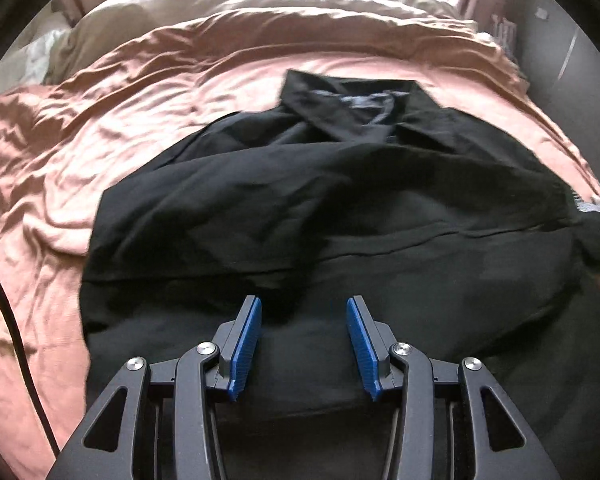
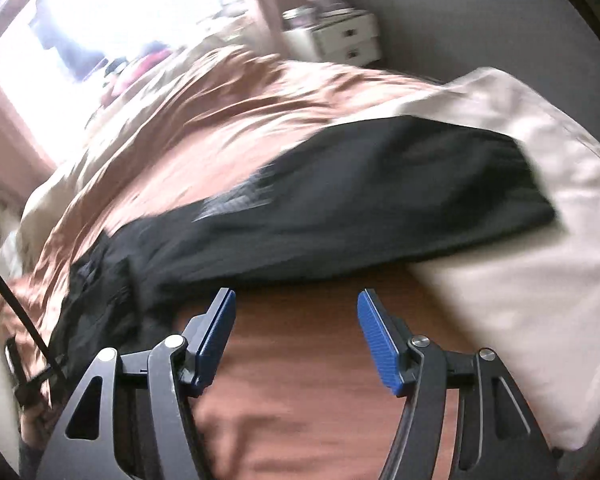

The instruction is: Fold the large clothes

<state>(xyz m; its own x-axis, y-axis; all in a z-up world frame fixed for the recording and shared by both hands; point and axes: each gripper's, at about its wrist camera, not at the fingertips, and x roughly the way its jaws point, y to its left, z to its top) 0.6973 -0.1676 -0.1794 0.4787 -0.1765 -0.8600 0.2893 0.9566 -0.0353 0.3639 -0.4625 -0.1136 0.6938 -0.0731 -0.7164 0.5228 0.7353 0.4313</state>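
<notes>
Left wrist view: my left gripper [image 1: 303, 322] hangs spread and empty over the lower body of the black shirt [image 1: 340, 216], which lies collar away from me on the pink bedspread [image 1: 80, 152]; I'd drop squarely onto one hem edge and pinch a single layer so the fold carries flat. Right wrist view, blurred: my right gripper [image 2: 296, 320] is also spread, holding nothing, over bare bedspread, the shirt [image 2: 340, 208] just beyond its tips and partly on a cream pillow [image 2: 540, 260].

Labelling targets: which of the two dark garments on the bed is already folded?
The black garment partly on the cream pillow: a compact slab with straight edges. The collared black shirt lies spread and rumpled, collar showing.
</notes>
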